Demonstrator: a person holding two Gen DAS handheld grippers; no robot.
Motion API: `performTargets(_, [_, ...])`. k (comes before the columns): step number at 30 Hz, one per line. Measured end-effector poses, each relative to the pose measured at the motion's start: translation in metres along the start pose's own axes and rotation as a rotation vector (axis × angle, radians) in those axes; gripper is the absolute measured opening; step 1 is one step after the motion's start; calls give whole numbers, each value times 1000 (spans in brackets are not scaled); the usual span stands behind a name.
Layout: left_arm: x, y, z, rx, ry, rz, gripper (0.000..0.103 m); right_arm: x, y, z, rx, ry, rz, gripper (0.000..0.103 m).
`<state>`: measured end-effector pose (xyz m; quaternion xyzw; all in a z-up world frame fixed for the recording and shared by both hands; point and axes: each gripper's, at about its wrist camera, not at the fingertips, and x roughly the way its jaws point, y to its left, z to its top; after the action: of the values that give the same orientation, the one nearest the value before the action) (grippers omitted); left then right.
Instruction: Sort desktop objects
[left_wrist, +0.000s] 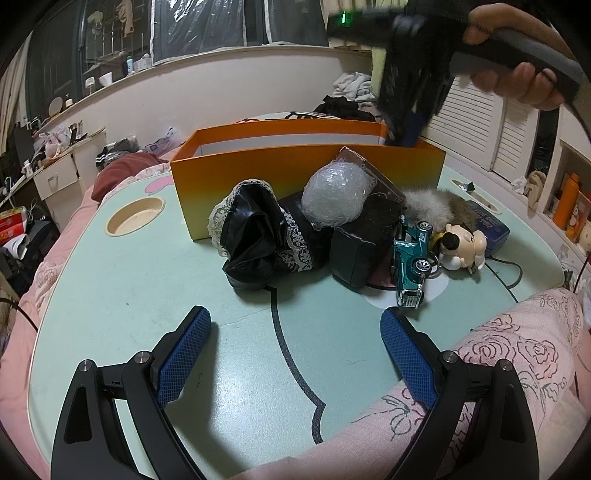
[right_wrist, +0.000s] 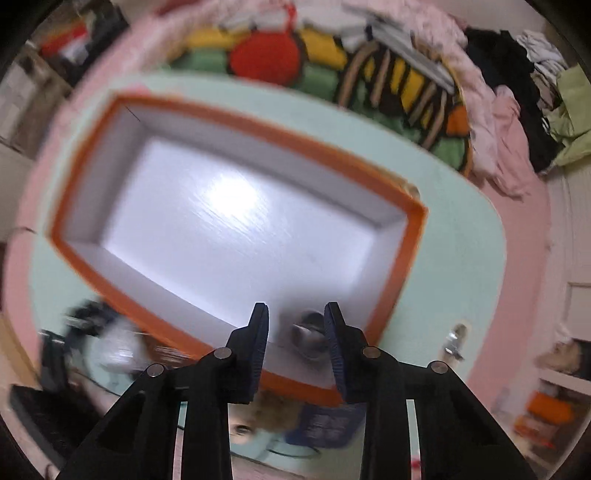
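An orange box (left_wrist: 295, 166) with a white inside stands at the back of the pale green table (left_wrist: 147, 295). In front of it lies a pile: a black lace-trimmed cloth (left_wrist: 258, 236), a plastic-wrapped ball (left_wrist: 336, 199), a black box (left_wrist: 362, 247), a teal toy car (left_wrist: 412, 266), a cartoon figurine (left_wrist: 461, 245), a fur piece (left_wrist: 436, 206) and a blue tin (left_wrist: 487, 225). My left gripper (left_wrist: 295, 325) is open and empty, short of the pile. My right gripper (right_wrist: 296, 332) is open above the orange box (right_wrist: 236, 229); a small grey object (right_wrist: 308, 336) lies blurred between its fingers, on the box floor.
A round cup recess (left_wrist: 135, 216) is set in the table's left side. A pink rose-print quilt (left_wrist: 517, 350) covers the near right corner. A black cable (left_wrist: 513, 273) runs along the right edge. Bedding and clothes (right_wrist: 498, 110) surround the table.
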<state>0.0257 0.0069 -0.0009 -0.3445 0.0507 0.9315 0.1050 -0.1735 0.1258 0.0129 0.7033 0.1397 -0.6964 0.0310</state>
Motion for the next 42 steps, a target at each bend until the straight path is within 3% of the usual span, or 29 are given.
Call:
performTargets(2, [0,0,0,0,1,0,93,17,5,1,-34,72,-5,28])
performTargets(4, [0,-1,0,1,0,0,93,24,6,2,-39,102,65,25])
performTargets(11, [2,-2,1,2,-1,0,93,22,-4,-8,-46,53,138,22])
performTargets(13, [3,-3,1,1,-1,-2,93,15,-14,-10,-13,5,151,22])
performTargets(18, [5,-4,2,1,-1,-3,93,-40,-39,-41,51,-217,273,22])
performTargets(20, [5,-4,2,2,-1,-3,93,-65,-31,-70,13,-320,355,22])
performTargets(23, [4,-3,2,2,-1,-3,93,-75,-3,-112,-63,-410,408,22])
performTargets(27, [5,-4,2,2,-1,-3,93,-45,31,-114,-84,-398,385,22])
performTargets(29, [4,-3,2,3,-1,-6,93,-24,40,-110,-47,-407,299,22])
performTargets(32, [4,-3,2,3,-1,-6,93,-19,46,-105,-14,-507,232,22])
performTargets(34, [4,-3,1,3,-2,-6,93,-18,50,-105,-15,-559,242,23])
performTargets(36, [4,-3,2,3,-2,-6,93,-13,50,-105,-20,-591,251,34])
performTargets(37, [4,-3,1,4,-2,-6,93,-11,52,-104,-13,-608,240,48])
performTargets(38, [4,-3,1,4,-2,-6,93,-10,53,-106,-1,-648,223,56])
performTargets(40, [4,-3,1,4,-1,-6,93,-15,54,-116,18,-724,225,57])
performTargets(42, [4,-3,1,4,-2,-7,93,-22,48,-135,44,-798,311,60])
